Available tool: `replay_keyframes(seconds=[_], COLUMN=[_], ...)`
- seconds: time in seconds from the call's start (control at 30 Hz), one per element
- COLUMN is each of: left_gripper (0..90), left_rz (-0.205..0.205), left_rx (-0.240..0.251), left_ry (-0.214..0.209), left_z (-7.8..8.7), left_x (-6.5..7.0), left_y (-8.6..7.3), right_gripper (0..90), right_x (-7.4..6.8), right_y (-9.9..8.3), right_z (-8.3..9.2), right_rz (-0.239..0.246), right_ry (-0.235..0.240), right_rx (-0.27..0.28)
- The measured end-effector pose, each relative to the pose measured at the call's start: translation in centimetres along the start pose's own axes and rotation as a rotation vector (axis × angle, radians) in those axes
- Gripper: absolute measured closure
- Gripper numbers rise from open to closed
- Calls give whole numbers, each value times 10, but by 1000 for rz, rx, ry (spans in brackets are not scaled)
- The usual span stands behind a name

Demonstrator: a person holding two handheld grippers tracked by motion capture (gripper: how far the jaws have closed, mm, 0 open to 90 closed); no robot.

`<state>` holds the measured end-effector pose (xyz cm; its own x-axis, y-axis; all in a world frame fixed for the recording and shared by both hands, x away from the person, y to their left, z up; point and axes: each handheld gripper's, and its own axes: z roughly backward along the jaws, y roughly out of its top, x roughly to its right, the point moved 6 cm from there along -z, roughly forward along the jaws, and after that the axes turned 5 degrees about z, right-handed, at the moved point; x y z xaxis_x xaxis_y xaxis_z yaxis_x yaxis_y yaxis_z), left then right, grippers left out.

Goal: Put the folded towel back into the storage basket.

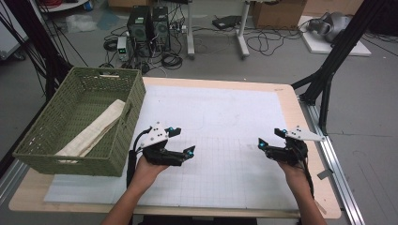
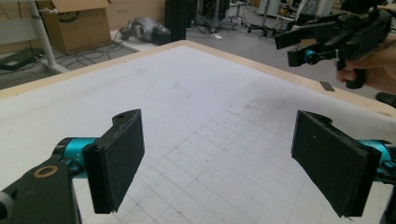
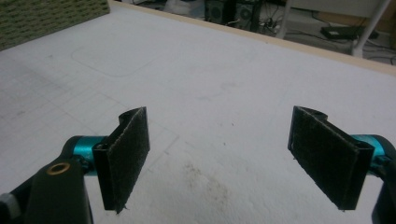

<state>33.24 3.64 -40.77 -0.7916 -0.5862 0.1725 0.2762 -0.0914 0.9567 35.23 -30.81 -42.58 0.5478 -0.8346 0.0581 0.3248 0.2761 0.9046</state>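
A green woven basket [image 1: 123, 123] stands at the left edge of the table [image 1: 291, 101], resting partly on the white gridded mat [image 1: 225, 122] that covers the tabletop. Inside the basket lies one folded cream cloth [image 1: 96, 129], set diagonally from the near left corner toward the far right wall; its far end leans against that wall near the handle slot. The left gripper [image 1: 184, 140] is held just beside the basket's right wall, above the mat, with its jaws spread wide and nothing between them. In the left gripper view, both black pads [image 2: 119, 163] stand well apart over bare mat. The right gripper [image 1: 270, 137] is held near the right edge of the mat, well apart from the basket, jaws also spread wide and empty. A corner of the basket appears at the upper left of the right gripper view.
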Motion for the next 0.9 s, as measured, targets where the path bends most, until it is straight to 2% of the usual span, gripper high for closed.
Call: replay_keyframes(seconds=[0.07,0.2,0.37,0.57,0.9], left_gripper=[172,173,181,184,185], left_rz=[-1,5,9,32,39], left_rx=[4,15,11,14,6], left_ry=[14,33,39,55,73], left_z=[-1,0,2,8,11], left_x=[-2,-7,-10,-14,-17], left_y=[-3,-10,-18,-24,-25], right_gripper=[193,193,193,193,193], right_x=[1,-1,-10,-19,-22], right_y=[-7,-17,-16,-13,-14], right_z=[3,9,13,8,4], right_rz=[-9,7,29,57,64], right_ry=[-7,-28,-55,-40,-22], right_rx=[-4,-6,10,9,7])
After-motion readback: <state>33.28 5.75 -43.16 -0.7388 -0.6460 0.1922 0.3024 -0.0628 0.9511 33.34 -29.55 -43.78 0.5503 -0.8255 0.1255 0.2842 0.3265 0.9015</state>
